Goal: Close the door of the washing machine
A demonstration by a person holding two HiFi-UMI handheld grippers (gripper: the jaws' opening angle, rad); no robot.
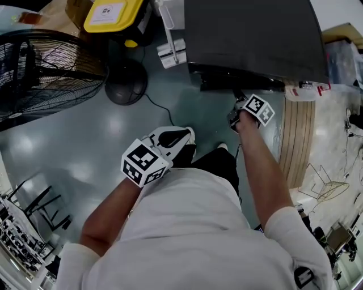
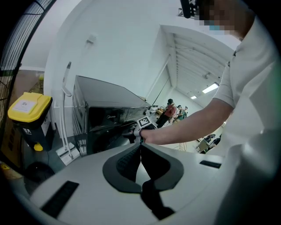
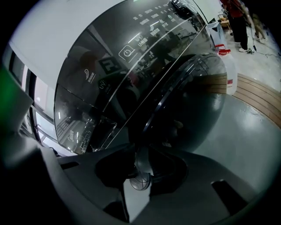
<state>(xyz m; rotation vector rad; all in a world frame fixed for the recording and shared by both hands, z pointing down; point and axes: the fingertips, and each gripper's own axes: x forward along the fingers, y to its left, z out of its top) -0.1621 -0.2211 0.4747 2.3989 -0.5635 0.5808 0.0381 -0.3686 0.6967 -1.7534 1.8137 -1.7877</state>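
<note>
The black washing machine (image 1: 255, 37) stands at the top of the head view. Its glossy control panel (image 3: 145, 48) fills the right gripper view, with the round dark door (image 3: 193, 101) lying close to the machine's front; I cannot tell whether it is latched. My right gripper (image 1: 241, 110) is at the door's edge, and a shiny rim piece of the door (image 3: 141, 169) sits pinched between its pads. My left gripper (image 1: 170, 141) hangs back near my body, away from the machine, jaws shut on nothing (image 2: 140, 149).
A large floor fan (image 1: 39, 73) and its round base (image 1: 126, 82) stand at the left. A yellow-lidded bin (image 1: 113, 14) is behind them. A white jug (image 1: 303, 90) and wooden boards (image 1: 298, 136) lie right of the machine. People stand far off (image 2: 172, 112).
</note>
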